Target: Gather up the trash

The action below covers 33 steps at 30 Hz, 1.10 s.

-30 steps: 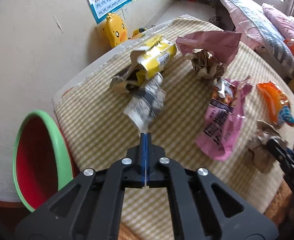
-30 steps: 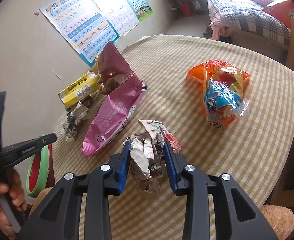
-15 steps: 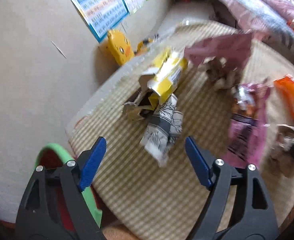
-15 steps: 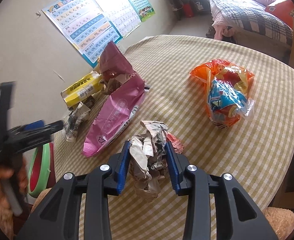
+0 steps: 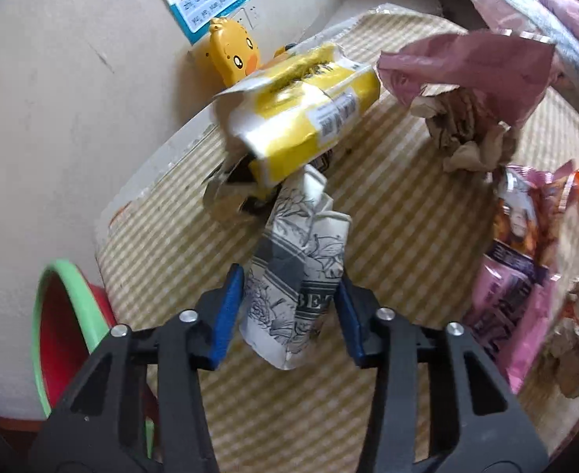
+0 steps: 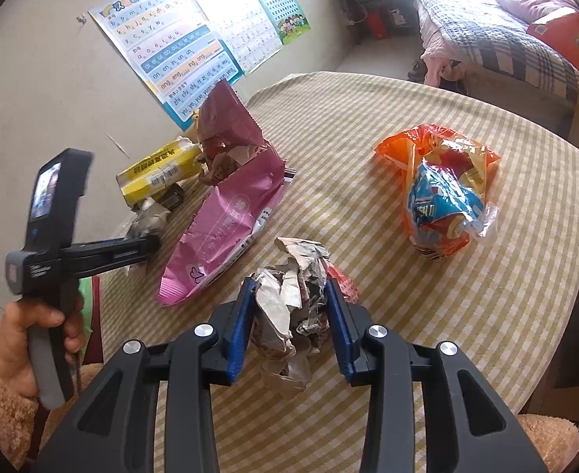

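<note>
A crumpled black-and-white printed paper packet [image 5: 297,260] lies on the checked tablecloth [image 6: 427,335] near its left edge. My left gripper [image 5: 289,315] straddles the packet's near end, its jaws closing, and both blue pads touch the packet's sides. In the right wrist view a hand holds this left gripper [image 6: 149,242] beside the grey packet [image 6: 147,218]. My right gripper [image 6: 289,315] is shut on a crumpled paper wad [image 6: 293,287] that rests on the cloth.
A torn yellow box [image 5: 301,118] lies just beyond the packet. Further off are a mauve bag over crumpled brown paper [image 5: 470,67], a pink snack bag [image 6: 226,220] and an orange bag [image 6: 443,193]. A green-rimmed red bin [image 5: 53,315] stands below the table's left edge.
My left gripper went from shut to wide open, moved forward and down over the printed packet, and has narrowed around it. The right gripper and its wad have stayed put.
</note>
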### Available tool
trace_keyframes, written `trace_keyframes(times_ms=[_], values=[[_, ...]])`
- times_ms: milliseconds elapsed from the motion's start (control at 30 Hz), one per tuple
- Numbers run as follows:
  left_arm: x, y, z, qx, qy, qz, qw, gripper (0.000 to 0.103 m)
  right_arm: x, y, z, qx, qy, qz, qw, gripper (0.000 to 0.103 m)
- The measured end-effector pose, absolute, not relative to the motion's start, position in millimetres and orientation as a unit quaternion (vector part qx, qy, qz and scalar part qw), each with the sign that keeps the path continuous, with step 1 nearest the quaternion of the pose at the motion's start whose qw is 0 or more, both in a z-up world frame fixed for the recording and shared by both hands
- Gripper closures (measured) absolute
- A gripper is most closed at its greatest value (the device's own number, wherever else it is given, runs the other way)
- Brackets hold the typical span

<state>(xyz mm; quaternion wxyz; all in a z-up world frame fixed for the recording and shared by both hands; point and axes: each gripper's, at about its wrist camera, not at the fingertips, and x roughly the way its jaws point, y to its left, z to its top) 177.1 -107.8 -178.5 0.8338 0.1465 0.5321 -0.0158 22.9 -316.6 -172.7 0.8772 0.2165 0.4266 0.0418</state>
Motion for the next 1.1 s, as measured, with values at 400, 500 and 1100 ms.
trace_keyframes(times_ms=[400, 500, 1100], values=[[99.5, -77.0, -110.4, 0.089, 0.471, -0.018, 0.877, 0.068, 7.8, -299.0, -137.3, 0.198, 0.421, 0.032, 0.885, 0.069], [74.9, -69.6, -93.3, 0.075, 0.458, -0.021, 0.886, 0.068, 2.3, -290.1, -130.7, 0.195, 0.424, 0.036, 0.884, 0.069], [30.9, -3.8, -56.6, 0.036, 0.411, -0.003, 0.911, 0.068, -9.4, -212.2, -99.0, 0.130, 0.420, 0.082, 0.894, 0.069]])
